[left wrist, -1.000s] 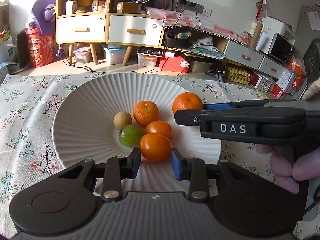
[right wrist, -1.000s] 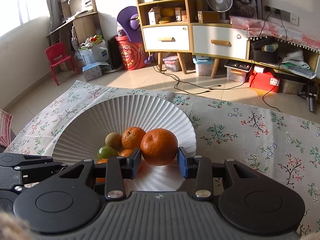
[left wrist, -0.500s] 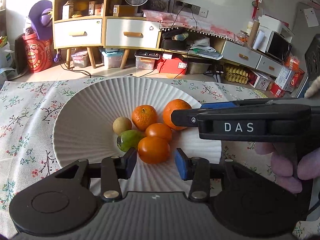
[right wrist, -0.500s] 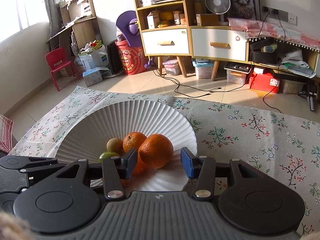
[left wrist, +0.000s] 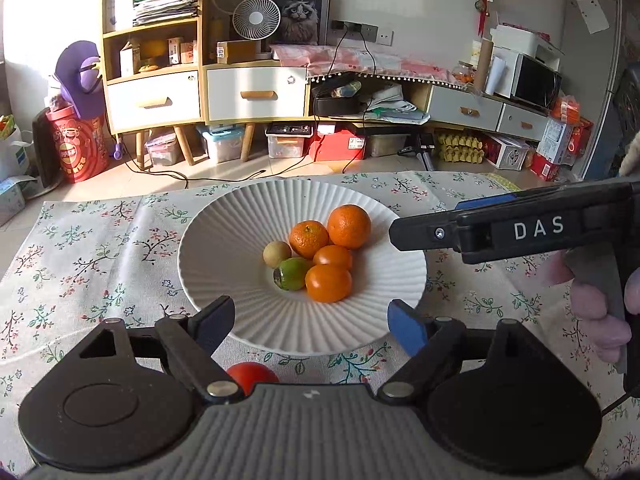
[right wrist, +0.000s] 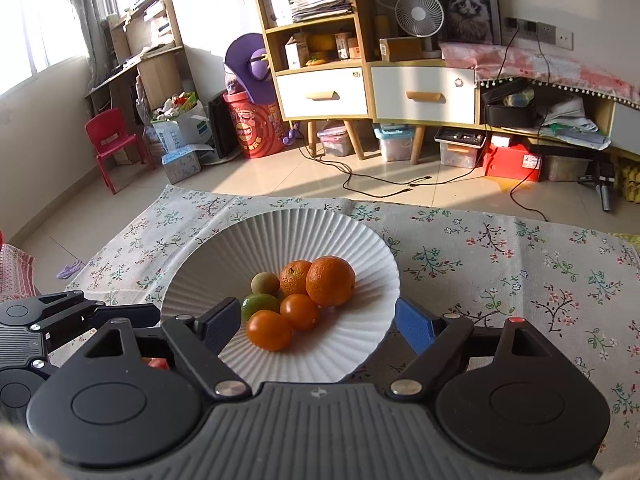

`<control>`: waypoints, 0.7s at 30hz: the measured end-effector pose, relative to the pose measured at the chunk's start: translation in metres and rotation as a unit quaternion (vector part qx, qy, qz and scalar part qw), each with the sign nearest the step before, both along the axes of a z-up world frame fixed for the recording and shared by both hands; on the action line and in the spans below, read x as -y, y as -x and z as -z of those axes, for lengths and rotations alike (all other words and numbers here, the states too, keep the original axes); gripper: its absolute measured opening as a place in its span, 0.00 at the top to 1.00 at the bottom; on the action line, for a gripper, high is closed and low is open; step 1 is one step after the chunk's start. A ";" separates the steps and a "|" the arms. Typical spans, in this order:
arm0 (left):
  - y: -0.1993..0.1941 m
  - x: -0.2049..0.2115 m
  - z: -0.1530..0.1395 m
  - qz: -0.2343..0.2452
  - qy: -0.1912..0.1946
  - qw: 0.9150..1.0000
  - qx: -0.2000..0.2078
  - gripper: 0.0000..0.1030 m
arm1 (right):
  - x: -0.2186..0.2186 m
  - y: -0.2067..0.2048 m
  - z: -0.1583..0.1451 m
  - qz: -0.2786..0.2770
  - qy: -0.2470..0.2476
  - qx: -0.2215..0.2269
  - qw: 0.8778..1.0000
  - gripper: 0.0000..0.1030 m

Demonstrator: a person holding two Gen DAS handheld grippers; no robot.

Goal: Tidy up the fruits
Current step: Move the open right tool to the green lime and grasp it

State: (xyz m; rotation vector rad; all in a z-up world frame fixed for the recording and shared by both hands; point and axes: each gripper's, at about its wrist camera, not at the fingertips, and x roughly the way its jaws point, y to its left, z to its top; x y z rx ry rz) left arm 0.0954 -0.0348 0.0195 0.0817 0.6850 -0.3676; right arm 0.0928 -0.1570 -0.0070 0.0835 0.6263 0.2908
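Note:
A white ribbed plate (left wrist: 224, 264) (right wrist: 200, 280) on the floral cloth holds several fruits: a large orange (left wrist: 349, 226) (right wrist: 330, 280), a mandarin (left wrist: 308, 239) (right wrist: 294, 276), two smooth orange fruits (left wrist: 329, 283) (right wrist: 269, 329), a green fruit (left wrist: 291, 273) (right wrist: 259, 305) and a small tan fruit (left wrist: 277, 254) (right wrist: 265, 283). My left gripper (left wrist: 310, 320) hangs over the plate's near rim, its jaws opening with nothing between them. My right gripper (right wrist: 318, 322) is also opening and empty; in the left wrist view it (left wrist: 480, 232) reaches in from the right.
A red fruit (left wrist: 252, 376) lies on the cloth just under my left gripper, near the plate's front edge. The floral tablecloth (right wrist: 500, 264) stretches right of the plate. Beyond the table stand cabinets (left wrist: 160, 100), boxes and cables on the floor.
Both grippers let go of their fruits, opened wide and drew back and up. The large orange and the smooth orange fruit now rest in the plate among the others.

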 end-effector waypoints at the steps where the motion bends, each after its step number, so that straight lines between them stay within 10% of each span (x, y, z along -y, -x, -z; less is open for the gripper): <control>1: 0.003 -0.002 0.000 0.000 -0.002 1.000 0.000 0.13 | 0.000 0.004 -0.001 0.005 0.000 -0.001 1.000 0.14; 21: 0.056 -0.049 0.012 -0.010 0.000 1.000 -0.007 0.00 | -0.018 0.067 0.021 0.013 -0.006 -0.026 1.000 0.05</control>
